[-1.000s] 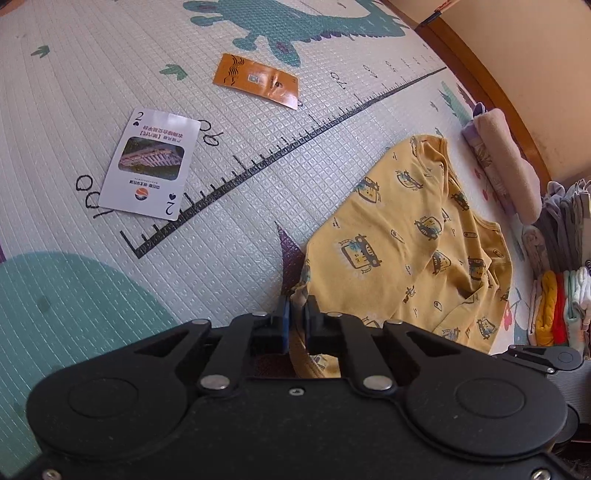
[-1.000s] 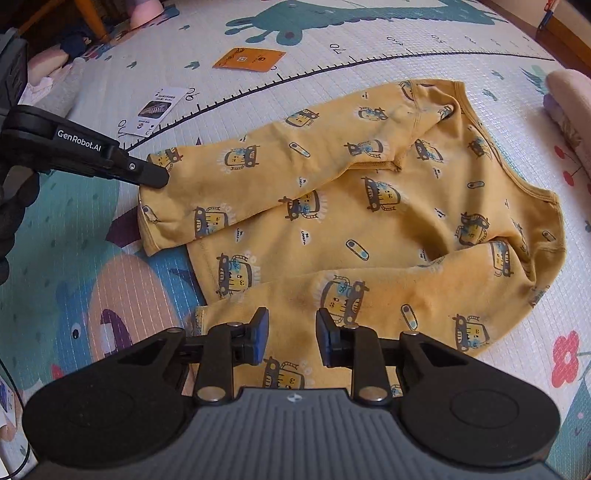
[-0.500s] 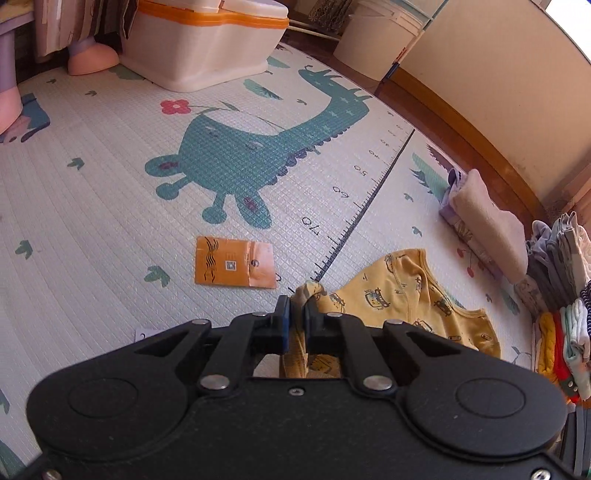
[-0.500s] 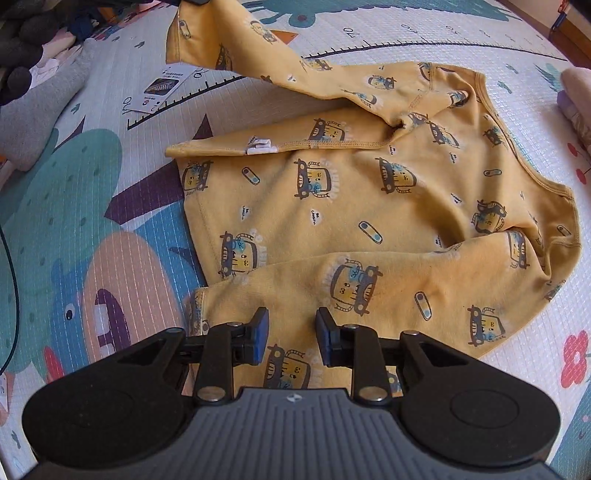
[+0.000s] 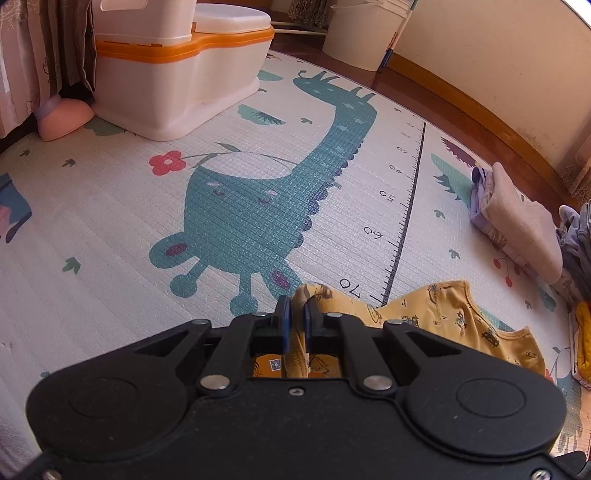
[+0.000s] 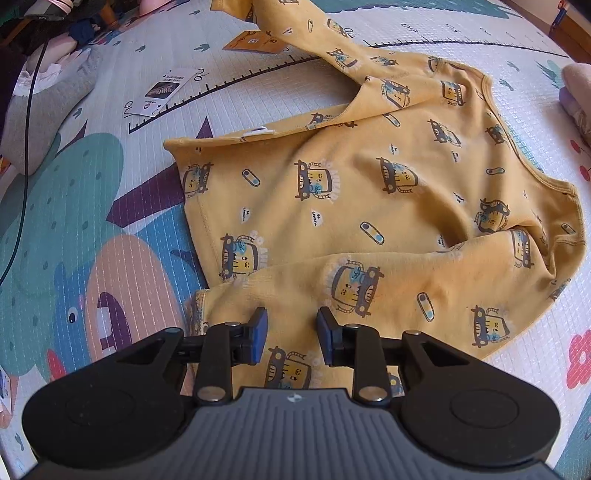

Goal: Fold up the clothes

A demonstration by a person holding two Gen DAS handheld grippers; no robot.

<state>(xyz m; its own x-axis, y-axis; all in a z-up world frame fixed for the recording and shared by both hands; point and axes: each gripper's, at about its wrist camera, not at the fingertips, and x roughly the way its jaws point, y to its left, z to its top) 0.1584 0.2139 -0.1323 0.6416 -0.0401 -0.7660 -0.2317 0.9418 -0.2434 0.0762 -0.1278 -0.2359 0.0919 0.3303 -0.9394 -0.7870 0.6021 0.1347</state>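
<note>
A yellow long-sleeved shirt (image 6: 369, 192) printed with cartoon cars lies spread on the play mat (image 6: 110, 192). My left gripper (image 5: 297, 314) is shut on the cuff of one sleeve (image 5: 314, 295), held up off the mat. In the right wrist view that sleeve (image 6: 306, 33) stretches up and away to the top edge. The other sleeve (image 6: 369, 291) lies folded across the shirt's near side. My right gripper (image 6: 291, 328) stands open just above that sleeve, nothing between its fingers. The shirt's neckline (image 5: 461, 314) shows at the right of the left wrist view.
A folded beige garment (image 5: 517, 225) and a stack of clothes (image 5: 580, 236) lie at the right. A white and orange plastic seat (image 5: 177, 62) and a white bucket (image 5: 362, 33) stand at the far side. An orange card (image 6: 255, 40) and a playing card (image 6: 162, 90) lie on the mat.
My left gripper has lifted the sleeve cuff up and carried it away from the shirt's body, pulling the sleeve out straight. The right gripper has stayed open over the near sleeve.
</note>
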